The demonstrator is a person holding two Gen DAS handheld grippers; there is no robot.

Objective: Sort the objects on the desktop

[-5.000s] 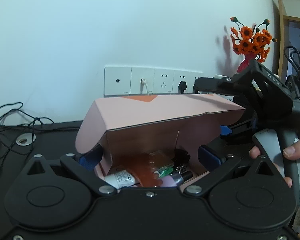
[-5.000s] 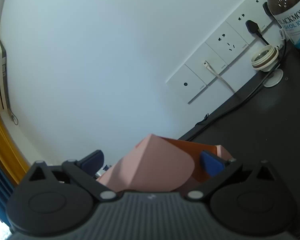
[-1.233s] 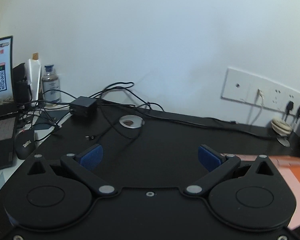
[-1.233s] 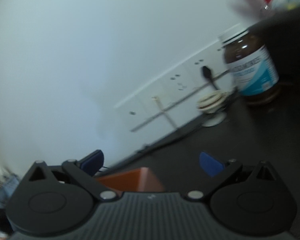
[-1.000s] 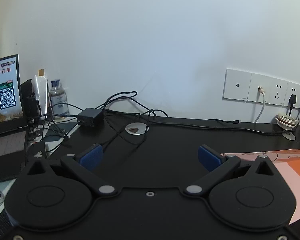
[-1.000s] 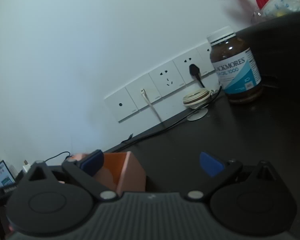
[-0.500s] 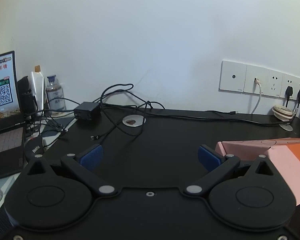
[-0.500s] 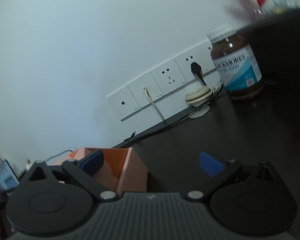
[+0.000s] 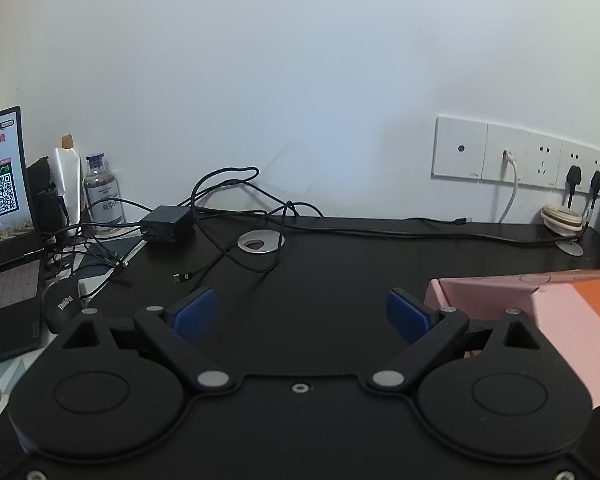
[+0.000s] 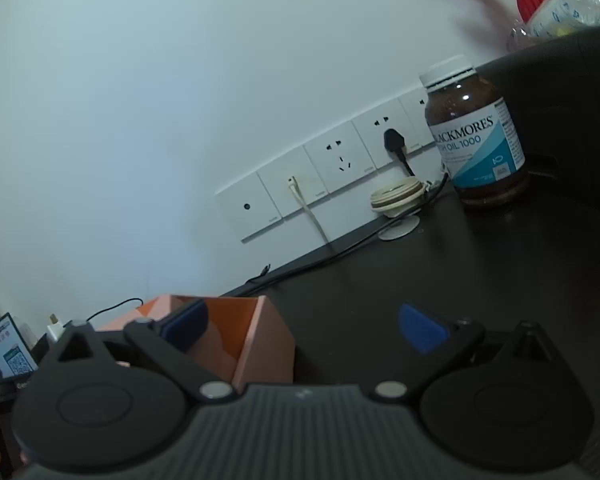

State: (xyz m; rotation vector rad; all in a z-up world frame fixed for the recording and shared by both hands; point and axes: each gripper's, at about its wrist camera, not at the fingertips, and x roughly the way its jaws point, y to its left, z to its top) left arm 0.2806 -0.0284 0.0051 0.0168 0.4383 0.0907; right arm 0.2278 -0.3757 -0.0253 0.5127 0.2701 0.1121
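A pink cardboard box [image 9: 540, 320] with orange patches stands on the black desk [image 9: 340, 272], just to the right of my left gripper's right finger. My left gripper [image 9: 300, 312] is open over bare desk, its jaws closing slightly with nothing between them. In the right wrist view the same box [image 10: 256, 344] shows an orange inner face at lower left. My right gripper [image 10: 302, 328] stands wide open. Its left pad overlaps the box's orange face and the box's right wall lies between the jaws, with no pad pressing on it.
A brown supplement bottle [image 10: 476, 140] stands by the wall sockets [image 10: 332, 168], beside a cable spool [image 10: 396, 198]. On the left lie tangled cables, a black adapter [image 9: 166, 224], a mouse [image 9: 62, 306], a laptop [image 9: 4, 308] and a small bottle [image 9: 102, 192].
Five seconds ago my left gripper's jaws straddled the open box; now they sit left of it, facing the cables. Over the last second the box came further into the left view.
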